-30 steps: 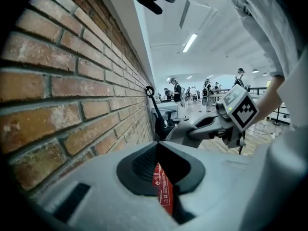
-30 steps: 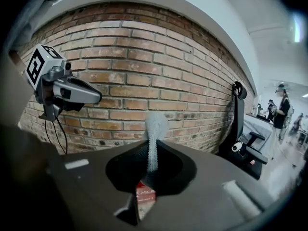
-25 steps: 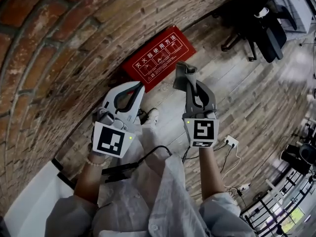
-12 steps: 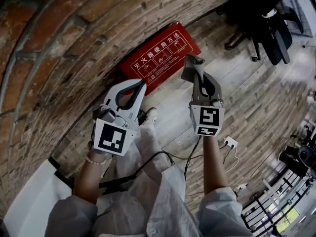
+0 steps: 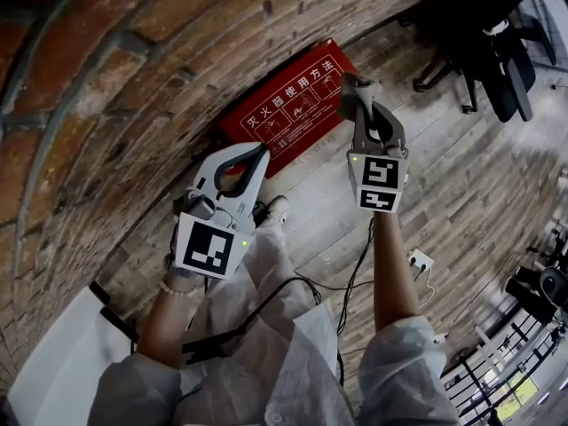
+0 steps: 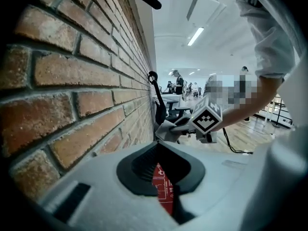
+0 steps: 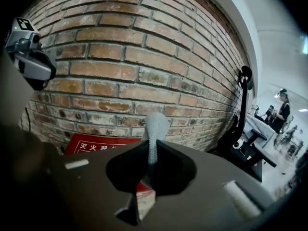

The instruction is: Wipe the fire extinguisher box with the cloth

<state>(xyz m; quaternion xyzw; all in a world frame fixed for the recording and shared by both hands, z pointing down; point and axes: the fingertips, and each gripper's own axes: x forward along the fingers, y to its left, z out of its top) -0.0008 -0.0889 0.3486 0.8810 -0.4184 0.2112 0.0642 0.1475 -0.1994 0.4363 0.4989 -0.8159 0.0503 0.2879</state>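
The red fire extinguisher box [image 5: 286, 106] with white print lies flat on the wooden floor against the brick wall. My right gripper [image 5: 357, 98] is shut on a grey cloth [image 5: 348, 89] and hangs over the box's right end. In the right gripper view the cloth [image 7: 155, 127] stands up between the jaws, and the box [image 7: 98, 145] shows below the bricks. My left gripper [image 5: 258, 153] is shut with nothing in it, just short of the box's near edge. Through its jaw opening a strip of the box [image 6: 162, 189] shows.
A curved brick wall [image 5: 133, 78] runs along the left and back. A black office chair [image 5: 488, 47] stands at the far right. A power strip [image 5: 417, 259] and cables lie on the floor near my legs. A white object [image 5: 49, 371] sits at the bottom left.
My right gripper has carried the cloth away from me and to the right, from beside the box's near edge to over its right end. The left gripper has barely moved.
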